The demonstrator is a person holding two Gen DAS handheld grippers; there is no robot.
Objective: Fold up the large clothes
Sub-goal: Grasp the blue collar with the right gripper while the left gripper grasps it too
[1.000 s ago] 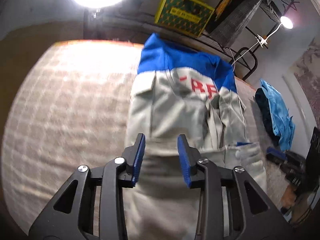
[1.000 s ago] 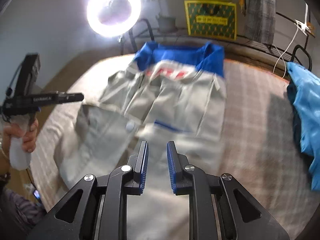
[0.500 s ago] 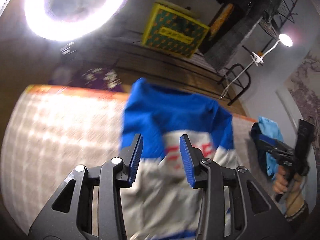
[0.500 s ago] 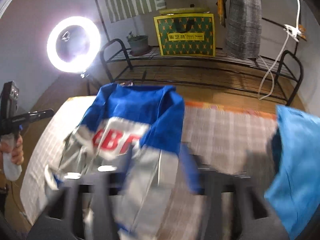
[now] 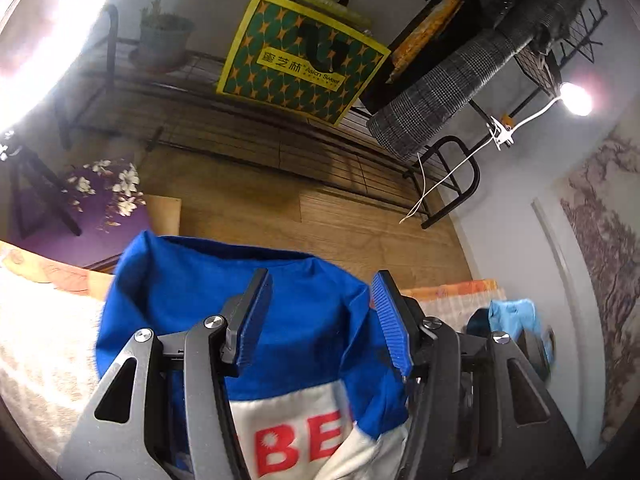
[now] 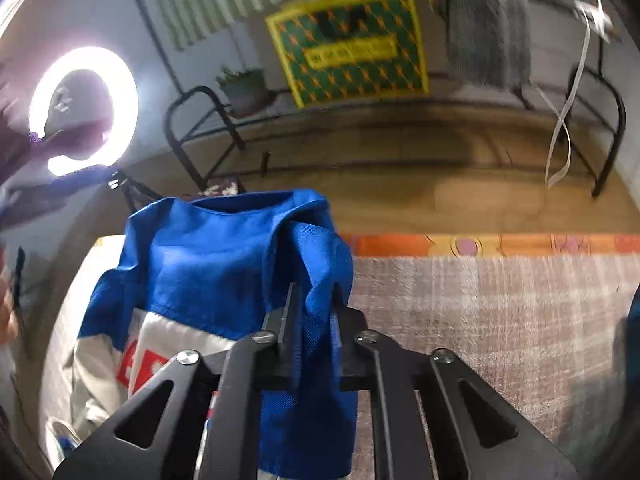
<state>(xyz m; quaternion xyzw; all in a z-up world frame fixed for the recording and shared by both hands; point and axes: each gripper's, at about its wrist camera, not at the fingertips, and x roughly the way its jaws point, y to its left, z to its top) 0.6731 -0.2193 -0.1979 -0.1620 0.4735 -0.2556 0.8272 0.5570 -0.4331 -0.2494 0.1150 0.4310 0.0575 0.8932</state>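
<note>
- Between my right tongs [image 6: 314,320]: blue shoulder of jacket [image 6: 208,256], jaws closing, pinched tight.
- L tongs [image 5: 324,316] opening, nothing held; collar edge lay just ahead, jacket running back toward me.

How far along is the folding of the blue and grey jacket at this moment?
Early to midway. Done: little that shows; the jacket lies rumpled on the checked bedcover, sleeves bunched by its red lettering. In hand: the right gripper is closing on a pinch of the blue shoulder fabric, while the left gripper hovers over the blue yoke, jaws opening with nothing pressed between them. Left: grip the other shoulder, fold over, flatten.
</note>
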